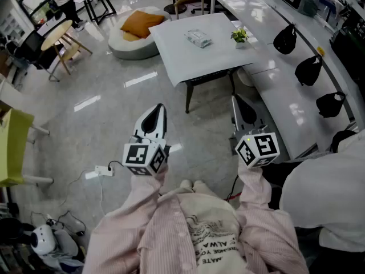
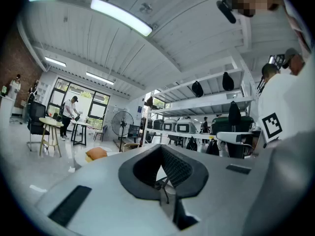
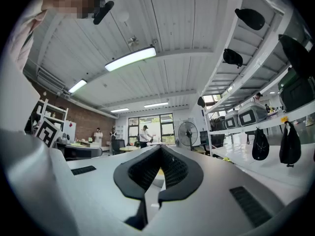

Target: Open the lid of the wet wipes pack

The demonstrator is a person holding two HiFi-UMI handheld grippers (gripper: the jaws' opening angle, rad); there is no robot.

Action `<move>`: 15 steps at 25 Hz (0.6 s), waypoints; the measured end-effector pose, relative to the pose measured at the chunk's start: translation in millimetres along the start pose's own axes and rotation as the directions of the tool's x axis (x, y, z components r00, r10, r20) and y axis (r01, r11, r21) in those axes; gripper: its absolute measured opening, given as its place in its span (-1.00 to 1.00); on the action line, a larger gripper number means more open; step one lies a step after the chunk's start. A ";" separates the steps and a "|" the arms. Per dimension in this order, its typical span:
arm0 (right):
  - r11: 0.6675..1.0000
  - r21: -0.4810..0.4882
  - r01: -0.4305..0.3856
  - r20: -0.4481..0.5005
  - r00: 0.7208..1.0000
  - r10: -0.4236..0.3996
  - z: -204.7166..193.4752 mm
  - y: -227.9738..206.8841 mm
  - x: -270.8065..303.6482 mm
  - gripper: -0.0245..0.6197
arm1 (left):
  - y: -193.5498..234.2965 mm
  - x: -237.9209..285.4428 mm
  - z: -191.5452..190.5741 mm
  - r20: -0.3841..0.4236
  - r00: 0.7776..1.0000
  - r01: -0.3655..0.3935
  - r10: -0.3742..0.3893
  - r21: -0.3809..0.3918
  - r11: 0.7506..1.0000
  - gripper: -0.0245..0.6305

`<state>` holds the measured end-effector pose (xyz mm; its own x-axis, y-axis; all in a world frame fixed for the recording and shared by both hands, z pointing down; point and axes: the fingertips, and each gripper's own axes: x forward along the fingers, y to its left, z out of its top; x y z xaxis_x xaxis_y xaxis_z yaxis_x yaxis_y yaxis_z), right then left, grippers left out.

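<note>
while left hand-held gripper [image 1: 158, 109] and right hand-held gripper [image 1: 237, 100] are pressed together, one wipes pack [image 1: 198, 38] lies apart.

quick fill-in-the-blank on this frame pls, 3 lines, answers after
1. The wipes pack lies beside a potted plant on a white ____.
2. The left tool and the right tool are held level, short of the pack, and both have their jaws ____, with nothing between them.
3. The cushion on the low seat is ____.

Missing words: table; shut; orange.
</note>
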<state>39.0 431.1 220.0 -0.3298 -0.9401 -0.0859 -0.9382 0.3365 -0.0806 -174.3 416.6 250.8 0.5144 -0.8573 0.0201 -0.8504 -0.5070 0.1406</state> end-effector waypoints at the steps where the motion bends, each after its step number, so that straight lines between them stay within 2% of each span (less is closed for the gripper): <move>1: 1.000 -0.001 0.000 -0.002 1.000 0.000 -0.1 -1.1 -0.3 -0.93 | -1.0 0.2 -0.7 -0.001 1.000 0.000 0.000 -0.003 1.000 -0.93; 7: 1.000 0.002 -0.009 -0.010 1.000 0.009 -1.1 -8.1 -1.0 -0.93 | -2.8 3.4 -3.9 -0.003 1.000 -0.009 0.009 -0.015 1.000 -0.93; 12: 0.998 0.062 -0.032 -0.002 0.999 0.033 -2.6 -20.2 -0.2 -0.92 | -9.4 10.8 -6.7 -0.002 1.000 -0.010 0.010 -0.010 1.000 -0.93; 15: 0.996 0.082 -0.035 -0.007 0.999 0.036 -6.8 -27.9 3.1 -0.83 | -11.7 14.2 -7.8 0.003 1.000 -0.015 0.015 -0.013 1.000 -0.93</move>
<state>63.5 418.4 228.8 -0.3639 -0.9279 -0.0814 -0.9144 0.3725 -0.1584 -156.2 411.1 257.2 0.5011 -0.8652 0.0193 -0.8567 -0.4927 0.1528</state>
